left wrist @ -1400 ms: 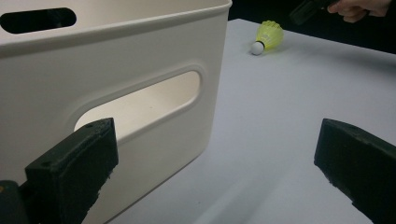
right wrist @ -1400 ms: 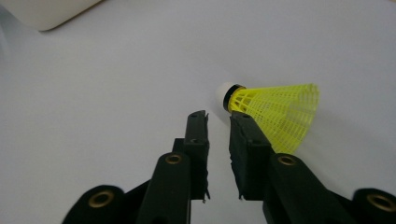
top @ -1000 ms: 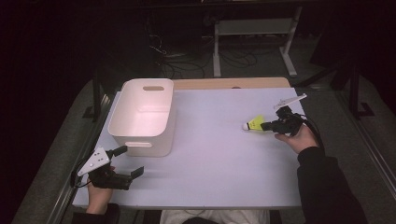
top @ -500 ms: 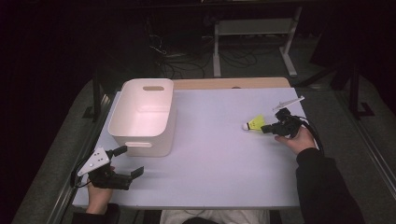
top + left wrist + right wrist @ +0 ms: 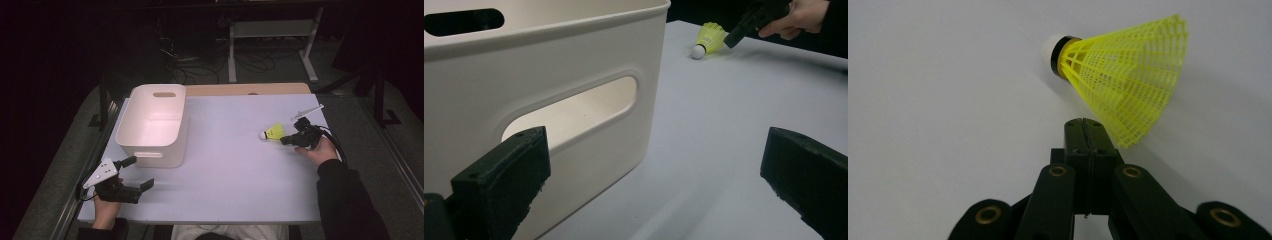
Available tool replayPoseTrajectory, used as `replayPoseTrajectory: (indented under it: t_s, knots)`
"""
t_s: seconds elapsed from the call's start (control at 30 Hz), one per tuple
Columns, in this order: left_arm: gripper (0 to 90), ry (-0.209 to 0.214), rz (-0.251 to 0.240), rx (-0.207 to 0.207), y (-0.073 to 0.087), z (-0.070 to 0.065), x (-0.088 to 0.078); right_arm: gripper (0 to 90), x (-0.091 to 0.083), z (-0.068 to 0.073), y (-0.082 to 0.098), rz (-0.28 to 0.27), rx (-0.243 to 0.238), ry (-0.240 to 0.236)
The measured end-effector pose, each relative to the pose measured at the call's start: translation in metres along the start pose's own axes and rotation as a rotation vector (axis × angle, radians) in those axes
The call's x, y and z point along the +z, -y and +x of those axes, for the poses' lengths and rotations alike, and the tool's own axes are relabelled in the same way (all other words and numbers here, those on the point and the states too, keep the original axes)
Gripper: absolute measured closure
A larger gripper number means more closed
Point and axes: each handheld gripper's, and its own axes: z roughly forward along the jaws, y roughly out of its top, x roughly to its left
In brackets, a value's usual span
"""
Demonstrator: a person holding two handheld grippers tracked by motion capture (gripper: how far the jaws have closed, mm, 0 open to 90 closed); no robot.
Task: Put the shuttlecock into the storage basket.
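A yellow mesh shuttlecock (image 5: 272,132) with a white cork lies on its side at the right of the pale table (image 5: 240,170). My right gripper (image 5: 286,141) sits just behind its skirt, shut, jaws pressed together with nothing between them. In the right gripper view the gripper tip (image 5: 1083,125) touches or nearly touches the shuttlecock (image 5: 1123,75) at the skirt's rim. My left gripper (image 5: 138,172) rests open near the front left, just before a white bin (image 5: 155,152). The left gripper view looks past my open left gripper (image 5: 651,150) at the bin (image 5: 574,60), the shuttlecock (image 5: 709,40) and the right gripper (image 5: 730,41) beyond.
A thin white stick-like object (image 5: 307,111) lies on the table behind the right hand. A wooden strip (image 5: 245,89) runs along the table's far edge. Cables and a metal frame (image 5: 270,30) stand on the dark floor beyond.
The right hand has drifted slightly toward the near side. The shuttlecock, the bin and the left gripper have stayed where they were.
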Motion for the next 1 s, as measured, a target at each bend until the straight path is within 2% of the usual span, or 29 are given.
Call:
replayPoseTrajectory:
  t_s: [0.27, 0.6, 0.7, 1.0]
  knots:
    - [0.0, 0.001, -0.001, 0.0, 0.0, 0.0, 0.0, 88.4, 0.002, -0.006, 0.001, -0.005, 0.017, 0.012]
    - [0.0, 0.004, -0.003, -0.001, 0.0, 0.0, 0.0, 88.4, 0.013, -0.014, -0.003, -0.013, 0.034, 0.039]
    - [0.0, 0.013, -0.022, 0.001, 0.0, 0.0, -0.001, 88.4, 0.016, -0.014, -0.005, -0.011, 0.04, 0.061]
    - [0.0, 0.004, -0.003, 0.001, 0.0, 0.0, -0.001, 88.5, 0.016, -0.02, -0.021, -0.026, 0.052, 0.073]
